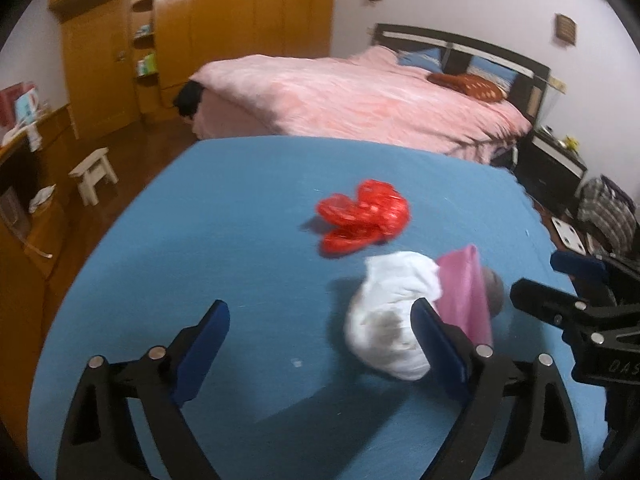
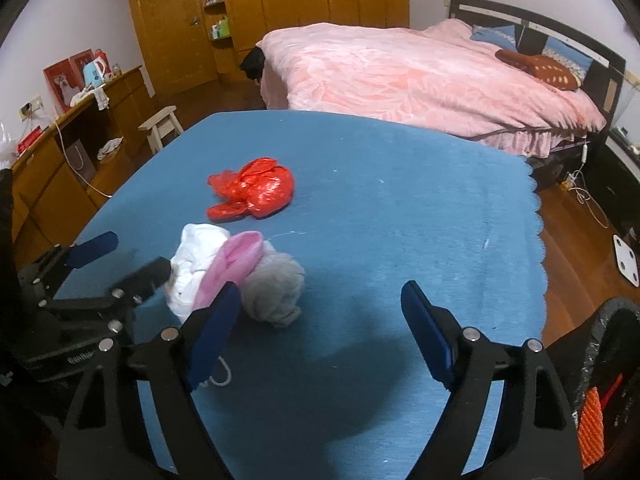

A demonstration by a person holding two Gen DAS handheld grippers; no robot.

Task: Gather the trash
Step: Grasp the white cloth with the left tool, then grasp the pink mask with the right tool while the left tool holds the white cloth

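Half gray wad (image 1: pixel 494 292) hidden behind pink bag (image 1: pixel 466 292).

The left wrist camera sits low behind the left gripper (image 1: pixel 320 320) and looks forward over the blue cloth (image 1: pixel 224 216) toward the pink bed (image 1: pixel 352 100). The white bundle (image 1: pixel 392 312) is very near it. The right gripper (image 1: pixel 560 276) shows at its right edge.

The right wrist camera sits behind the right gripper (image 2: pixel 320 304) and faces the same way. It sees the left gripper (image 2: pixel 128 256) at its left side, so the two cameras are side by side. Both views share the cloth, the red bag (image 2: pixel 256 188), the bundle, the bed and the wooden wardrobe (image 1: pixel 240 20).
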